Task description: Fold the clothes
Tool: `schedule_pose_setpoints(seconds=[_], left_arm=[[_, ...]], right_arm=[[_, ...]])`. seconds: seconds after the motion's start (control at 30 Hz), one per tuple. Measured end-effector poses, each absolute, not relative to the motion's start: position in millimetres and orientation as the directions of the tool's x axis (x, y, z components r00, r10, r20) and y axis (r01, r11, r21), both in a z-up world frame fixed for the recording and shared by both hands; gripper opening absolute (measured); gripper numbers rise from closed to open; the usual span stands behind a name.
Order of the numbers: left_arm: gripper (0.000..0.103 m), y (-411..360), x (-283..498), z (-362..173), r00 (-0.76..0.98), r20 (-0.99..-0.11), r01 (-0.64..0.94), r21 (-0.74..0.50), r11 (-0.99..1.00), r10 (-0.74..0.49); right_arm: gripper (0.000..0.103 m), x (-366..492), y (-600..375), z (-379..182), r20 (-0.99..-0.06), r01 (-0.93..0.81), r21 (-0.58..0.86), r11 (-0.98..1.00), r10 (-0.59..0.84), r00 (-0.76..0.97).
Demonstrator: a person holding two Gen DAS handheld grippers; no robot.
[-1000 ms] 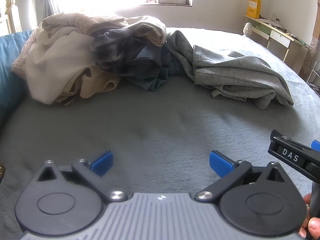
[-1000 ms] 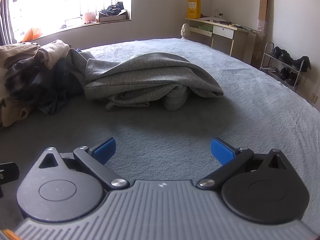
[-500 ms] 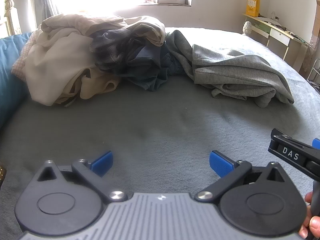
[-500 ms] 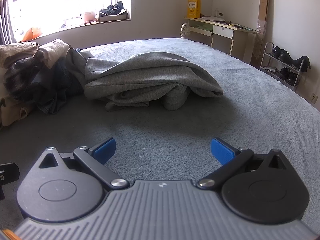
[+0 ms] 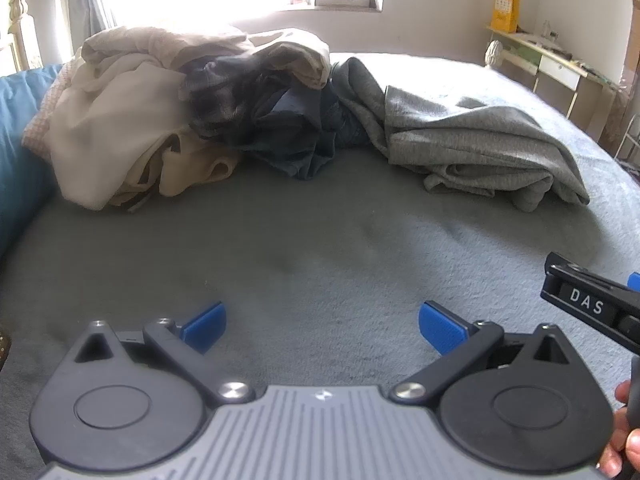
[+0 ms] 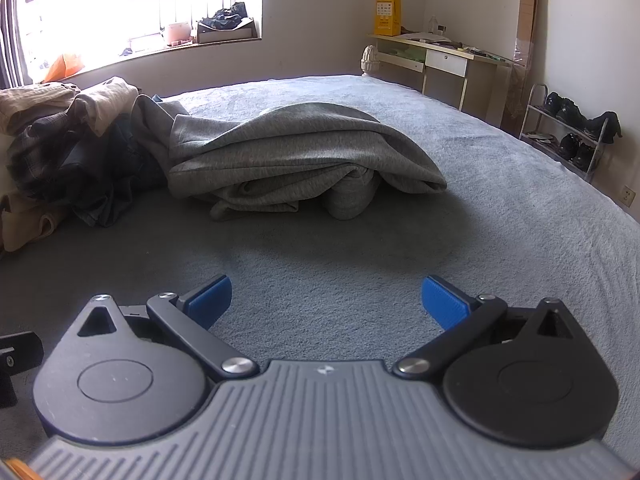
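Note:
A heap of unfolded clothes lies at the far side of the bed: cream garments (image 5: 120, 140) on the left, dark plaid and navy ones (image 5: 272, 120) in the middle, a crumpled grey sweatshirt (image 5: 480, 148) (image 6: 288, 160) on the right. My left gripper (image 5: 320, 326) is open over bare bedcover, well short of the heap. My right gripper (image 6: 326, 300) is open too, low over the cover, facing the grey sweatshirt with nothing between its fingers. Part of the right gripper's body and a hand show at the right edge of the left wrist view.
The grey-blue bedcover (image 6: 500, 208) stretches wide to the right. A blue pillow (image 5: 20, 152) lies at the left edge. A desk (image 6: 444, 60) and a shoe rack (image 6: 568, 132) stand by the right wall, a window sill (image 6: 180, 40) behind.
The left gripper has drifted slightly toward the heap, and the clothes appear a little lower and nearer. The right gripper has barely moved. Both stay open.

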State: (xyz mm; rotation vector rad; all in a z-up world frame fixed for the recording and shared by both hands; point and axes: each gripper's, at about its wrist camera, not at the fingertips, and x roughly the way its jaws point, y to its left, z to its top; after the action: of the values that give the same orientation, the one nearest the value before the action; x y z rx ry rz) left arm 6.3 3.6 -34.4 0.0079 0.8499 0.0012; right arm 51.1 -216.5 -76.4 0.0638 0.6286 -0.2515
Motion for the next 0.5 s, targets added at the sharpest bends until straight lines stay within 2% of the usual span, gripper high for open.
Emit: schedule_pose_setpoints(seconds=[0.23,0.5], left_arm=[[0.103,1,5,-38,0.688,-0.724,0.046,-0.026,0.999,-0.050],[0.103,11,16,-59,0.692,-0.715,0.064,-0.074,0.995,-0.098]], right_arm=[[0.102,49,-217,-75,-0.571,0.243,-0.013,0.970,-0.207,0.794],[0.102,46,-211,-78,-0.507,0.204,-0.041,0.978,-0.197,0.839]])
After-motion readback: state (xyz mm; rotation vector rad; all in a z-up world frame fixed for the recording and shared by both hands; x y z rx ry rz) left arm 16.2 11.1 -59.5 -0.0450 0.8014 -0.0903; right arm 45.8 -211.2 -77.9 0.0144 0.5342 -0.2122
